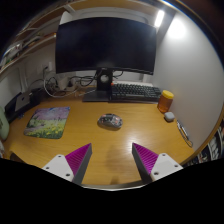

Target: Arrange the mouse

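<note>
A small grey mouse (110, 121) lies on the wooden desk (100, 140), well beyond my fingers and about centred between them. A colourful mouse mat (48, 122) lies on the desk to the left of the mouse. My gripper (112, 160) is open and empty, with its magenta pads (78, 158) spread wide above the near part of the desk.
A large dark monitor (105, 45) on a stand sits at the back, with a keyboard (134, 92) in front of it. An orange cup (165, 100) and a small white object (170, 116) stand at the right. Cables and boxes lie at the back left.
</note>
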A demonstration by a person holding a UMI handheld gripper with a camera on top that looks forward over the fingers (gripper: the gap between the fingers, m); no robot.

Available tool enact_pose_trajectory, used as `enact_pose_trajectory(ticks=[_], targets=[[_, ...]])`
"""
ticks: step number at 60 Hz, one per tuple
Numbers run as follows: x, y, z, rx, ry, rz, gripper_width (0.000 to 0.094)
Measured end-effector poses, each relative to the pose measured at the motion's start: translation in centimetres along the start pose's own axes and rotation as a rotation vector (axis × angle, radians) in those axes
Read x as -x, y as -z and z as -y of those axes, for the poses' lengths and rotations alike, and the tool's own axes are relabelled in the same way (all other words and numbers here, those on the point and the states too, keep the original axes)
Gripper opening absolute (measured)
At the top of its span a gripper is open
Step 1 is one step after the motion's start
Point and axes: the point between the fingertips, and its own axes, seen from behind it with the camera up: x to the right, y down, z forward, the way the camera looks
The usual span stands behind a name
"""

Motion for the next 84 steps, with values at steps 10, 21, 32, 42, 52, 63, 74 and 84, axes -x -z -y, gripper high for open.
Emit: enact_pose_trajectory(ticks=[10, 21, 32, 42, 52, 63, 74, 84], targets=[[-0.7, -4.3, 1.1, -0.019, 0.029, 0.011, 0.0832], [-1.4, -8.8, 2.1, -0.022, 0.039, 0.019, 0.0836], [-1.8, -12.7, 3.0, -0.017, 0.041, 0.036, 0.0835], [-1.7, -15.9, 4.1, -0.008, 0.050, 0.059, 0.0844], [-2.2, -18.6, 5.9, -0.008, 0.054, 0.059, 0.0858], [-2.9, -20.7, 7.2, 0.002, 0.036, 0.048, 0.0850], [-2.7, -21.6, 7.9, -0.004, 0.041, 0.051, 0.0649], [-2.9, -21.7, 8.0, 0.006, 0.044, 0.023, 0.0444]])
